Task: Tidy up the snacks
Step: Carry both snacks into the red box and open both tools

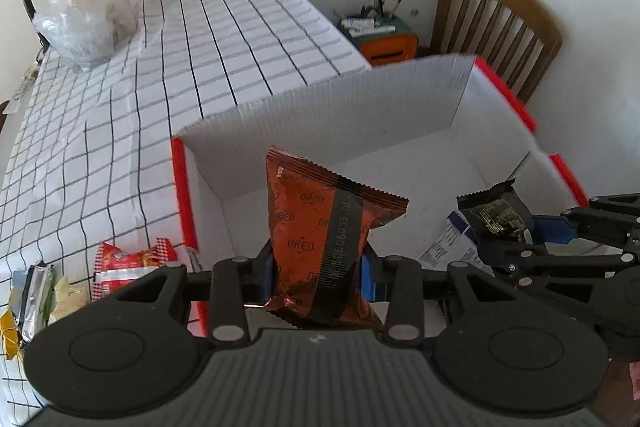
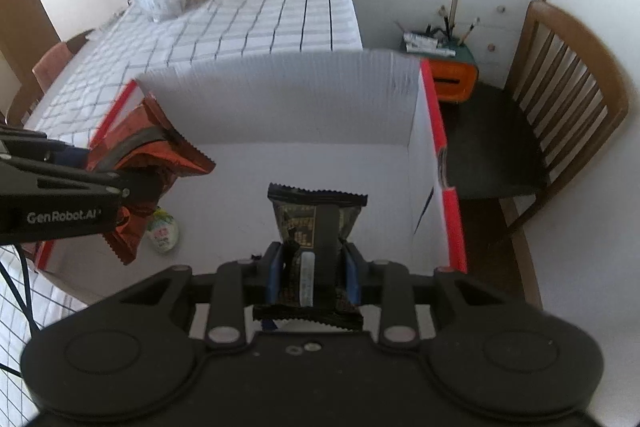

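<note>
Status: my left gripper is clamped on a crinkled orange Oreo packet, my right gripper on a black foil snack packet. I hold both above the white corrugated cardboard box with red edges, ahead of each gripper.

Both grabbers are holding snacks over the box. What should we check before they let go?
1. Left tool has a firm hold on the orange cookie packet: ok.
2. Right tool has a firm hold on the black snack packet: ok.
3. Both packets are above the open white box, inside its walls: ok.
4. The two tools are apart, not bumping: ok.
5. There is bare floor in the box to drop onto; only a small pale packet lies below the orange one: ok.
6. How high the packets hang above the box floor: cannot tell.
</note>
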Tool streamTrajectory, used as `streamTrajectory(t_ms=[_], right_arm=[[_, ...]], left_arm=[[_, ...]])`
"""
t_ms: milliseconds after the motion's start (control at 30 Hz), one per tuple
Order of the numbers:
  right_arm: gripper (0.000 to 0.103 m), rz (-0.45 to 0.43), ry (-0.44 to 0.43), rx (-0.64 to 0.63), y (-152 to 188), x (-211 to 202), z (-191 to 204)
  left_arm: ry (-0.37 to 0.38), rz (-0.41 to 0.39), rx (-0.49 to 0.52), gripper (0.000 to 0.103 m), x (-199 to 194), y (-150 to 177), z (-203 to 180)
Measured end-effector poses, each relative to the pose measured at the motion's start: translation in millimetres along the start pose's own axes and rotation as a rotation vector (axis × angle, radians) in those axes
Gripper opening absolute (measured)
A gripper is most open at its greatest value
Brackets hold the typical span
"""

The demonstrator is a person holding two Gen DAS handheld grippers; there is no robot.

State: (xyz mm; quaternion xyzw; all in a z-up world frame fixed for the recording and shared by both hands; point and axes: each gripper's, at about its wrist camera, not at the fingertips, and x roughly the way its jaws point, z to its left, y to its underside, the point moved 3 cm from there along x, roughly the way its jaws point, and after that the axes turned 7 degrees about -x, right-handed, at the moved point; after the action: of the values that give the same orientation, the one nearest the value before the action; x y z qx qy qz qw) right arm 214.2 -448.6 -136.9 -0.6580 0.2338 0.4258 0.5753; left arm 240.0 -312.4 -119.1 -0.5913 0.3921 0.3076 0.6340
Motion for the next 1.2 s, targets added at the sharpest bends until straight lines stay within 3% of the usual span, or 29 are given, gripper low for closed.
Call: streamTrajectory(t_ms=[333,533,600,700,1200], right_arm=[[0.030,0.058,-0.002,-0.028,5,21,-2],[0.031,0.069,-0.005,-0.041,4,26,-2],[0.031,0.061,-0.008,-0.041,3,25,-2],[0.031,0.037,-0.016,-0.042,3,19,-4],[0.032,-0.153,-0.054,-0.054,0,-51,12]], left_arm=[[-0.034,0.087,0.047,0.039,36,6,-13],[-0.027,0.089,0.045,0.040,39,6,-13],[-0.026,0.083,0.046,0.044,38,6,-12],[-0.015,0.061,0.036,0.060,33,6,-11],[0.060,-0.112,-0.013,0.062,-44,15,5]])
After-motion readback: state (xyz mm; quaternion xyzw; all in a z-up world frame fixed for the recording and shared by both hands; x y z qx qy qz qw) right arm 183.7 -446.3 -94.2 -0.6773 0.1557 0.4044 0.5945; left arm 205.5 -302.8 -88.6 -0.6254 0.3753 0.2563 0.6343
